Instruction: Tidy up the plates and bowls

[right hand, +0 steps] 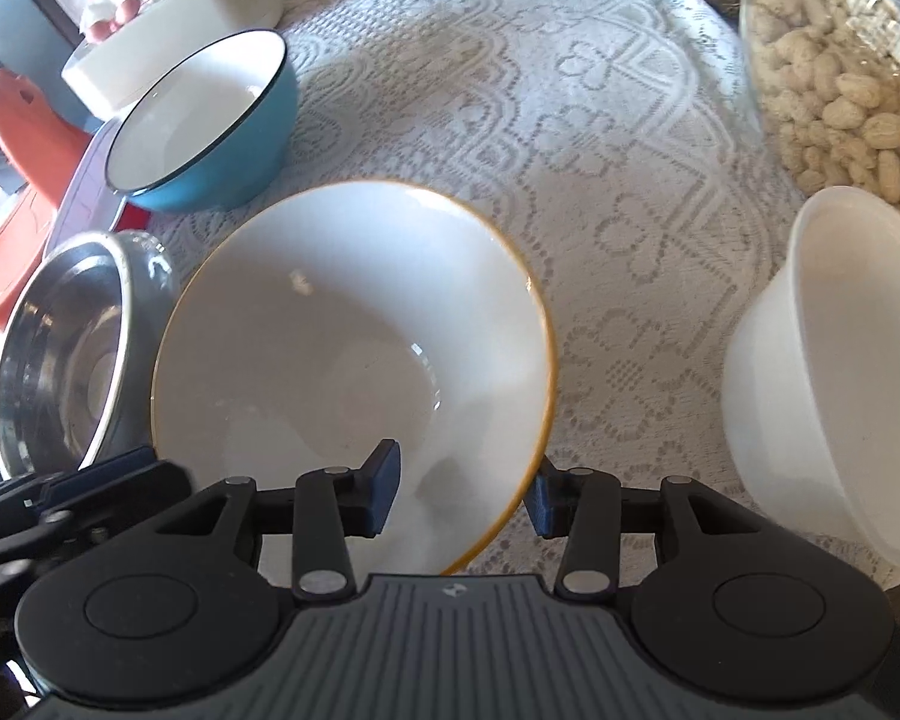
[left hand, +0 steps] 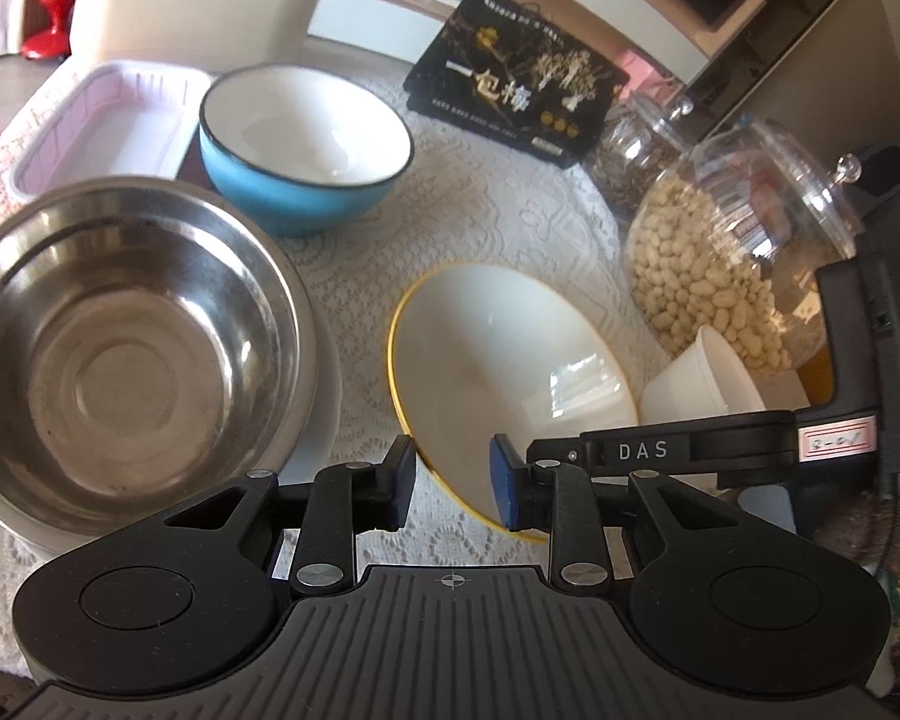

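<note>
A white bowl with a yellow rim (left hand: 498, 360) (right hand: 330, 330) sits tilted in the middle of the lace-covered table. My right gripper (right hand: 462, 489) is shut on its near wall, with one pad inside the bowl and the other against the outside. My left gripper (left hand: 453, 483) grips the same bowl from the other side, where the rim runs slantwise between its two blue pads. A steel bowl (left hand: 126, 348) (right hand: 60, 348) rests on a white plate (left hand: 324, 408) to the left. Behind them stands a blue bowl (left hand: 306, 138) (right hand: 210, 120) with a white inside.
A white plastic tub (left hand: 702, 384) (right hand: 828, 360) stands to the right of the white bowl, beside a glass jar of peanuts (left hand: 732, 252) (right hand: 840, 78). A pale pink tray (left hand: 108, 120) and a black printed box (left hand: 510, 78) lie at the back.
</note>
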`<state>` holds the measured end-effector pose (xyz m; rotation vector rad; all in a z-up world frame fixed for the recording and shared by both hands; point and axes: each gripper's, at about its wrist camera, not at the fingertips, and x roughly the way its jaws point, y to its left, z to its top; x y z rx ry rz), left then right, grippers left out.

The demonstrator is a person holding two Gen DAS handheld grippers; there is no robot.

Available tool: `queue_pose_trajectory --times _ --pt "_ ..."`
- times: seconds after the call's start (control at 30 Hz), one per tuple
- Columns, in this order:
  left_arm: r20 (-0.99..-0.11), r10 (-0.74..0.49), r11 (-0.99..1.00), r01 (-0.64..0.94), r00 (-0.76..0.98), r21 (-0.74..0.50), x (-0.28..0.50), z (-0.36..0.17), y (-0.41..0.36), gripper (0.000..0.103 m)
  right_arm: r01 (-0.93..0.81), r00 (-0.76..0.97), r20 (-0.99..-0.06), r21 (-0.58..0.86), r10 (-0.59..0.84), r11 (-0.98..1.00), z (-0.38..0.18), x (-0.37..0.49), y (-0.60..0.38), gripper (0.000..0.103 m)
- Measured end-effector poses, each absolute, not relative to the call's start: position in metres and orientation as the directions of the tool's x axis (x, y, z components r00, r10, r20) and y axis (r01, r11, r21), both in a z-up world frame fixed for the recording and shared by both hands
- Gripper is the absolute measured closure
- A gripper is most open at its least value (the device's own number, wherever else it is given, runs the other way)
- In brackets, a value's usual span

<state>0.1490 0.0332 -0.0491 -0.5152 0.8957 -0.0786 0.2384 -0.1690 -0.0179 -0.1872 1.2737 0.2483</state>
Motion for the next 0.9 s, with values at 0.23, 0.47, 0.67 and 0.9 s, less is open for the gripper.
queue_pose_trajectory --times 0.23,0.47,0.67,0.9 --pt "-0.695 -0.282 0.857 -0.153 0.662 -0.493 0.142 -0.034 0.050 0.073 -0.279 0.339 -0.936 -0.004 0.095 0.960 0.000 0.235 -0.171 0.059" --pt "-0.626 -0.274 0.844 -0.130 0.730 -0.521 0.162 -0.005 0.094 0.073 -0.301 0.429 -0.898 -0.041 0.097 0.953 0.026 0.233 -0.167 0.058" --pt "-0.628 -0.146 0.869 -0.204 0.764 -0.450 0.207 0.007 0.154 0.073 -0.340 0.514 -0.853 -0.110 0.087 0.934 0.054 0.257 -0.143 0.055" --pt "-0.700 -0.082 0.905 -0.241 0.710 -0.351 0.270 -0.015 0.181 0.073 -0.401 0.537 -0.841 -0.194 0.058 0.895 0.055 0.294 -0.099 0.036"
